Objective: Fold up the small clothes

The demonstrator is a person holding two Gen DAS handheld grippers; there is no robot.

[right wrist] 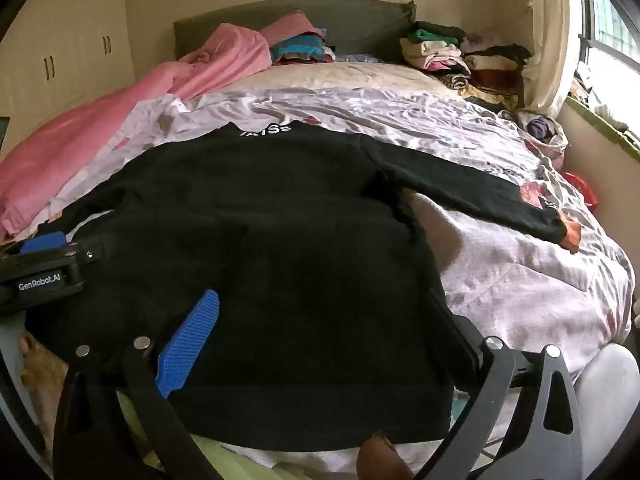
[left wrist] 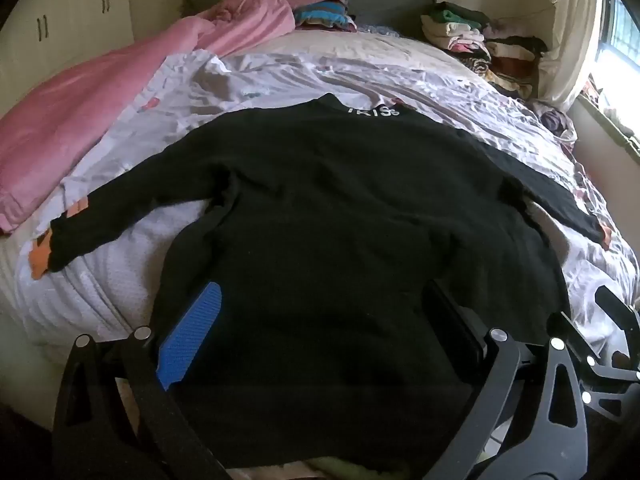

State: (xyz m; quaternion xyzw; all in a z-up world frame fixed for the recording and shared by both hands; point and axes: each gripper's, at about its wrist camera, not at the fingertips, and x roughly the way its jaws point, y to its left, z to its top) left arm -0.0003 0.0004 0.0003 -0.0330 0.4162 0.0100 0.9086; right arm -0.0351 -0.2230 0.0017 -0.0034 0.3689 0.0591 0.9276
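A bed point(left wrist: 400, 80) under a crumpled pale floral sheet fills the room, between cream wardrobes point(left wrist: 68, 24) and a bright window point(right wrist: 608, 28). A black sweater point(left wrist: 320, 208) lies flat on it, sleeves spread, white collar lettering partly legible, "KISS"-like. The left gripper point(left wrist: 316, 336), marked "GenRobot.AI", and right gripper point(right wrist: 320, 344) stand wide, empty.

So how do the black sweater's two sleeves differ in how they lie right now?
The left sleeve lies on white textured bedding, its cuff beside an orange patch near the pink blanket. The right sleeve stretches over the crumpled patterned sheet toward the window side. Both lie flat, spread outward from the black sweater.
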